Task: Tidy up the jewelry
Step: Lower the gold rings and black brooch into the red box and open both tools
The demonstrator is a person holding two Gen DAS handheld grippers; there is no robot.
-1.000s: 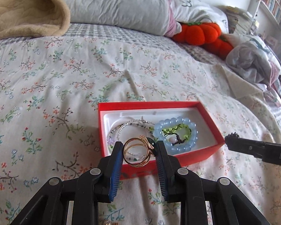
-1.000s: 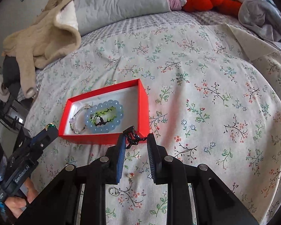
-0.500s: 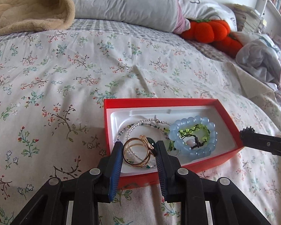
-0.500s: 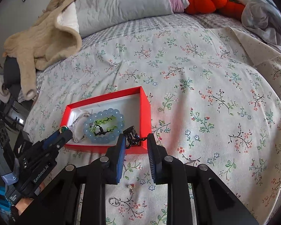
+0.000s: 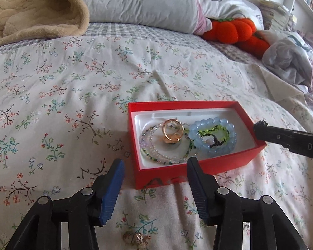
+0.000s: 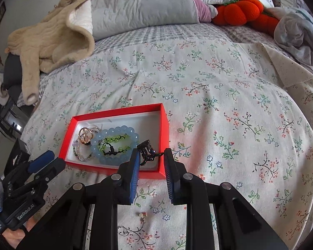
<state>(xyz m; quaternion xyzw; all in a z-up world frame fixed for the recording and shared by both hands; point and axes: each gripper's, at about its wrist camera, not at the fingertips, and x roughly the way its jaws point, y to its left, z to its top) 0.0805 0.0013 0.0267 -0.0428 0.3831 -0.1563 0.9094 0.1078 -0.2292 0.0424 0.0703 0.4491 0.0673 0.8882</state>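
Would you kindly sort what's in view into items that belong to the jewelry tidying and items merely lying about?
Job:
red box
gold ring
blue bead bracelet
clear bead strand
black chain piece
loose earring

Lying about:
beige blanket
grey pillow
orange pumpkin plush

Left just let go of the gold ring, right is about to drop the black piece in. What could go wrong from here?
1. The black chain piece hangs over the red box's near right corner; released from the right gripper there, it might catch the rim or fall outside.
2. The gold ring sits atop the clear bead strand, so it may tangle.
3. Small pieces lie on the floral quilt under the grippers; pressing down could bury them. The left gripper is open.
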